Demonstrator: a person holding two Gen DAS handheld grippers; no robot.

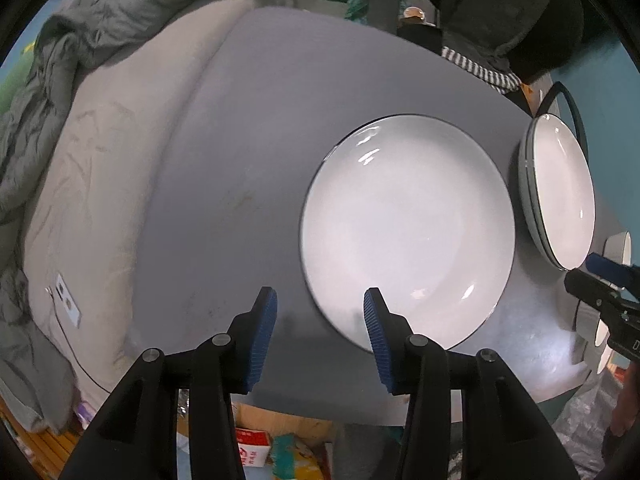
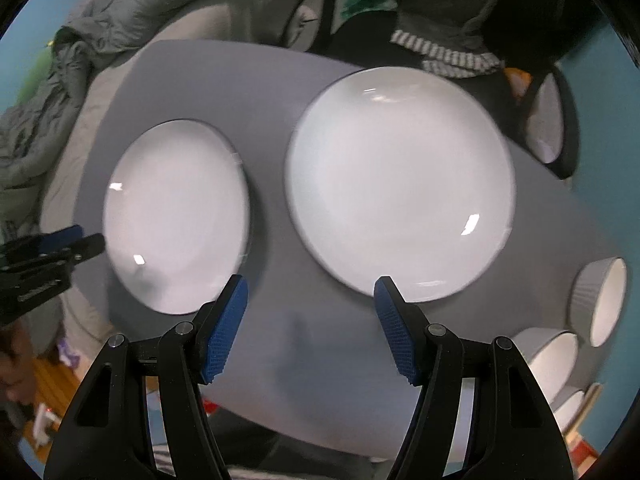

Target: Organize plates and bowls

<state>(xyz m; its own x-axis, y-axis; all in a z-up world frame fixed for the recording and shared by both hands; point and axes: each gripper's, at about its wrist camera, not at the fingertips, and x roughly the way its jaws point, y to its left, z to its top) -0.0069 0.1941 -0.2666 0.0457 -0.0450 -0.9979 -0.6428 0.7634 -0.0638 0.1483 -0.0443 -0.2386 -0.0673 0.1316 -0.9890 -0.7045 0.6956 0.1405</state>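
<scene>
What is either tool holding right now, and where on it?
Nothing. The left tool and right tool both hang open above the table, pads touching no plate.

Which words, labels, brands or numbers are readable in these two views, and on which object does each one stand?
No text can be read with certainty.
Red and white carton below the grey table: red characters, too blurred to read.
Black body of the right gripper: white marking cut by the frame edge, unreadable.
White round plates: no text.

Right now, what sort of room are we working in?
Probably a bedroom or a lived-in room at home, not a kitchen: the grey table with white plates stands against a bed with a rumpled duvet, and a clothes-draped chair sits behind.
</scene>
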